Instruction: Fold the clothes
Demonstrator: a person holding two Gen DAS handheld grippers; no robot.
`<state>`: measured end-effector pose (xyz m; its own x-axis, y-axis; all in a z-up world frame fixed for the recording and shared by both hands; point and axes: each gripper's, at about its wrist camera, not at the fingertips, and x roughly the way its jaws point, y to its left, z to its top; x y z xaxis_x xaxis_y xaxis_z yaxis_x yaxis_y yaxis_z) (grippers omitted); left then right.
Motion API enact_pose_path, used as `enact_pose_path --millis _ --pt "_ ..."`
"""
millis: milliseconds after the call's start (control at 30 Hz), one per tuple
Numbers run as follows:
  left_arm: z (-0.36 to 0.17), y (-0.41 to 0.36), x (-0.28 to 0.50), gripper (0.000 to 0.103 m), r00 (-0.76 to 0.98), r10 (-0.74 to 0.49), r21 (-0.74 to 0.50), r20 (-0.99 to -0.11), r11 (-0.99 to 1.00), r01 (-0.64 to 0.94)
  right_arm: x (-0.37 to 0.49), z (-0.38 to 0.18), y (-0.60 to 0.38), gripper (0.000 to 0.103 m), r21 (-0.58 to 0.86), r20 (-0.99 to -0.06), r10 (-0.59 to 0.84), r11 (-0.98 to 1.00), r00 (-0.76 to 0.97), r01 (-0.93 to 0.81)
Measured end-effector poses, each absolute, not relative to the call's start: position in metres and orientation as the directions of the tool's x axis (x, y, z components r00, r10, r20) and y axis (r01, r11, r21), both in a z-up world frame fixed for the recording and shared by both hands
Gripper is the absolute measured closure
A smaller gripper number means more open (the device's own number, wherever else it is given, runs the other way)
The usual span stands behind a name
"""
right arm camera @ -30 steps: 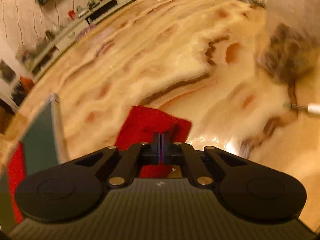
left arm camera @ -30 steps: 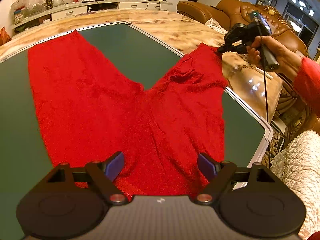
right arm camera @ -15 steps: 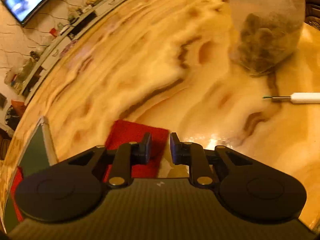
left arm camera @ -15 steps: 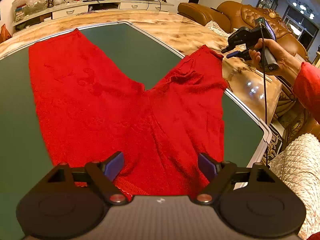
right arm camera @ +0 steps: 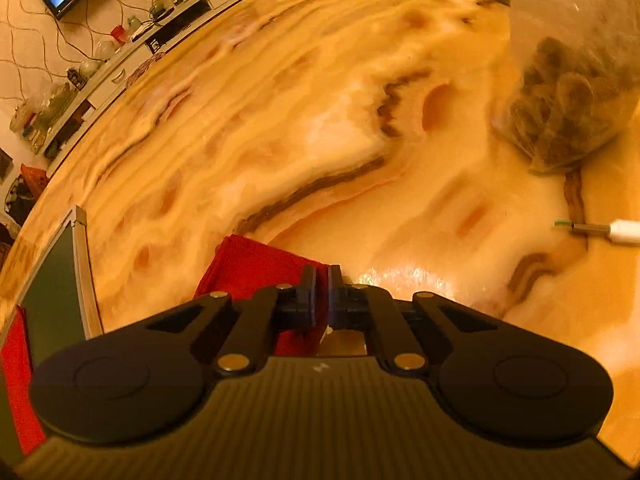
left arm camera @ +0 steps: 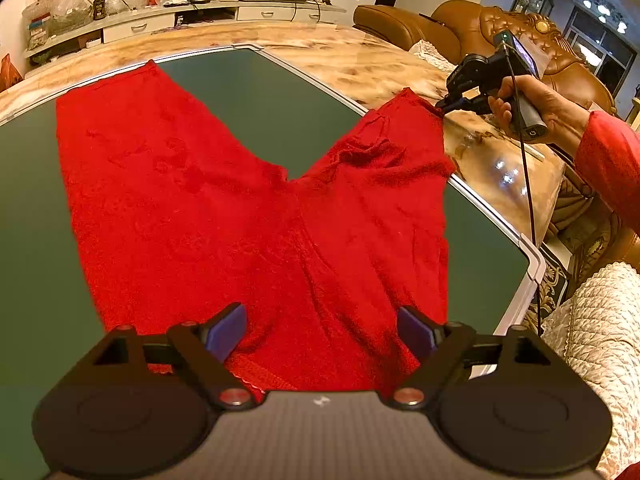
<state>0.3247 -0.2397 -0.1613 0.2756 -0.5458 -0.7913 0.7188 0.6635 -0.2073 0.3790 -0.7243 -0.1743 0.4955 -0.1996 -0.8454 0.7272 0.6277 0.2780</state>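
At one o'clock on the dark green surface, a leg cuff of the red knit trousers is clenched by the right gripper, while the left gripper is held spread over the waistband at six o'clock.

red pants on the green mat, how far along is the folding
Done: the red pants lie spread flat, legs apart. In hand: the right gripper is shut on a leg cuff; the left gripper hangs open over the waist. Left: every fold.
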Motion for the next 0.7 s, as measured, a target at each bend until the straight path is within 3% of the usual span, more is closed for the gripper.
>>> enact_pose_path --millis 333,467,633,700 --pt "-0.162 -0.24 0.322 0.016 0.28 -0.54 -0.188 -0.794 0.656 0.731 0.403 -0.17 -0.737 0.098 0.117 -0.825 -0.336 0.686 0.455 0.719" --pt "-0.162 -0.24 0.322 0.015 0.279 -0.541 -0.189 -0.793 0.655 0.732 0.401 -0.174 -0.745 0.096 0.145 -0.83 -0.313 0.678 0.462 0.721" --pt "-0.162 -0.24 0.324 0.015 0.277 -0.543 -0.195 -0.793 0.656 0.729 0.385 -0.164 -0.745 0.08 0.222 -0.804 -0.297 0.653 0.515 0.724" --pt "-0.162 -0.241 0.324 0.015 0.277 -0.543 -0.194 -0.793 0.656 0.73 0.38 -0.159 -0.745 0.078 0.252 -0.799 -0.283 0.644 0.531 0.722"
